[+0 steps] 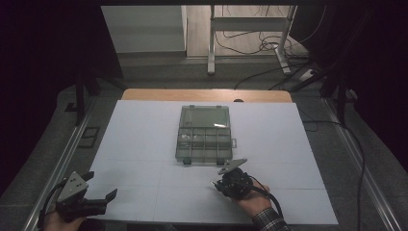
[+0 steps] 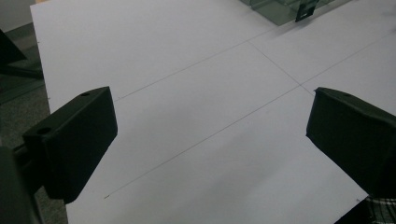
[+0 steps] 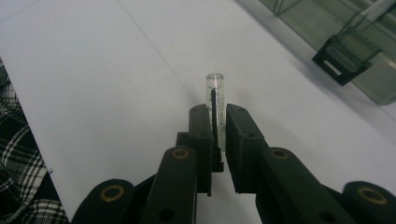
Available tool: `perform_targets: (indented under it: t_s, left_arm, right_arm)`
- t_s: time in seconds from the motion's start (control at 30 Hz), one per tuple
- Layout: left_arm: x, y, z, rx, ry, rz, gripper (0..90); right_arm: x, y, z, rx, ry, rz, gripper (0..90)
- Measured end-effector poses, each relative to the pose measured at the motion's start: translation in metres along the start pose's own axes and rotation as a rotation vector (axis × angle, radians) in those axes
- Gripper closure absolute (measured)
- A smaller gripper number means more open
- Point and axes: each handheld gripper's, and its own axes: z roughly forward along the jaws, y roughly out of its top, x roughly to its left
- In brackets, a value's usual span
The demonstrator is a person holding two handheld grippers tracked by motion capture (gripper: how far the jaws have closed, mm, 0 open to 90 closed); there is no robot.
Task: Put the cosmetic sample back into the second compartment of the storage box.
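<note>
A clear plastic compartment box [image 1: 204,134] lies on the white table sheet [image 1: 144,144] with its lid laid open toward the far side. In front of it and slightly to the right, my right gripper [image 1: 215,183] is shut on a small clear tube. In the right gripper view that tube [image 3: 215,86] stands out past the closed jaws of the gripper [image 3: 218,116], and the box's near corner with a black latch [image 3: 343,60] is at upper right. My left gripper [image 1: 102,186] rests at the table's near left corner. Its jaws [image 2: 210,105] stand wide open over bare sheet.
Metal rails [image 1: 62,159] run along both sides of the table. Beyond the far edge are a wooden strip [image 1: 207,95], desk legs [image 1: 210,43] and floor cables [image 1: 269,45]. A plaid sleeve [image 1: 269,222] reaches in from the bottom. Thin pencil lines [image 2: 201,140] cross the sheet.
</note>
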Motion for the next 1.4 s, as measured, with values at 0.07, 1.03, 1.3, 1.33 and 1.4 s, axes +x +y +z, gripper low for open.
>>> perform_targets:
  t_s: [0.07,1.03,1.3,1.33,1.4]
  left_arm:
    - [0.001,0.000,0.000,-0.004,-0.002,-0.007,2.4]
    - [-0.009,0.007,0.000,-0.027,-0.062,-0.027,0.0]
    - [-0.004,0.005,0.000,-0.038,-0.076,-0.067,1.0]
    - [-0.004,0.005,0.000,-0.037,-0.076,-0.073,1.1]
    - [-0.004,0.005,0.000,-0.036,-0.076,-0.073,1.3]
  right_arm:
    - [-0.002,0.001,-0.001,-0.008,0.002,0.006,81.0]
    - [-0.026,0.020,-0.010,-0.104,0.004,0.061,81.0]
    - [-0.033,0.029,-0.011,-0.127,0.011,0.081,81.0]
    - [-0.034,0.030,-0.011,-0.129,0.008,0.081,81.0]
    - [-0.036,0.034,-0.010,-0.134,0.004,0.081,81.0]
